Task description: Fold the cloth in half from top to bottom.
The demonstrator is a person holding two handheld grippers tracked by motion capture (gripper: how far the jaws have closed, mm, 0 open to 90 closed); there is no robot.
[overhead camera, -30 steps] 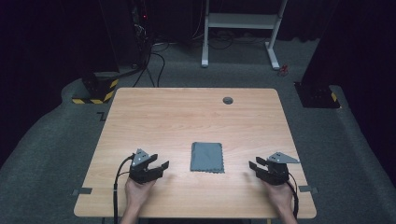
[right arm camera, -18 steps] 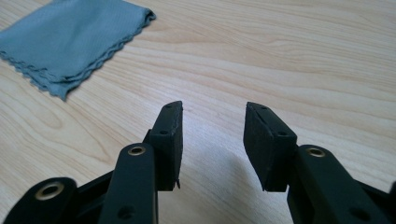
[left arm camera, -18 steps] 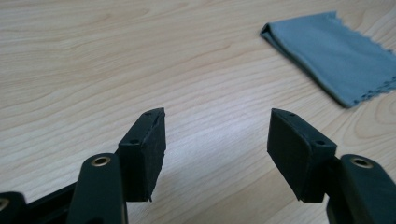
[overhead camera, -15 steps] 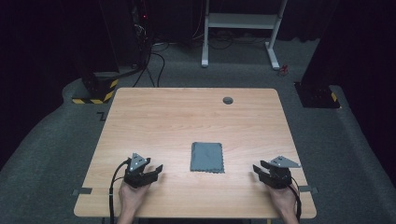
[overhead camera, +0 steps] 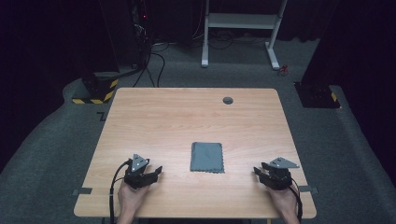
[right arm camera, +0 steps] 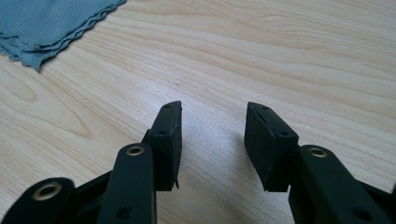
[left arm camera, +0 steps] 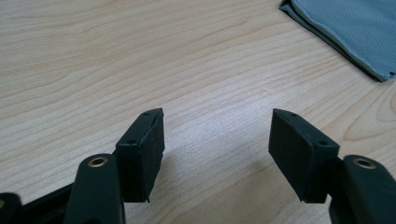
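Grey cloth (overhead camera: 207, 157), folded into a flat rectangle, is laid on the wooden surface (overhead camera: 187, 121) a little nearer the person's edge than the middle, between the two grippers and apart from both. Wavy layered edges are seen at its corner in the right gripper view (right arm camera: 51, 23). The left gripper (overhead camera: 152, 173) is held low over the near left part of the surface, its jaws spread wide with nothing between them. The right gripper (overhead camera: 260, 171) is held near the near right edge, its jaws likewise parted and empty. A small dark round disc (overhead camera: 228, 100) is set near the far edge.
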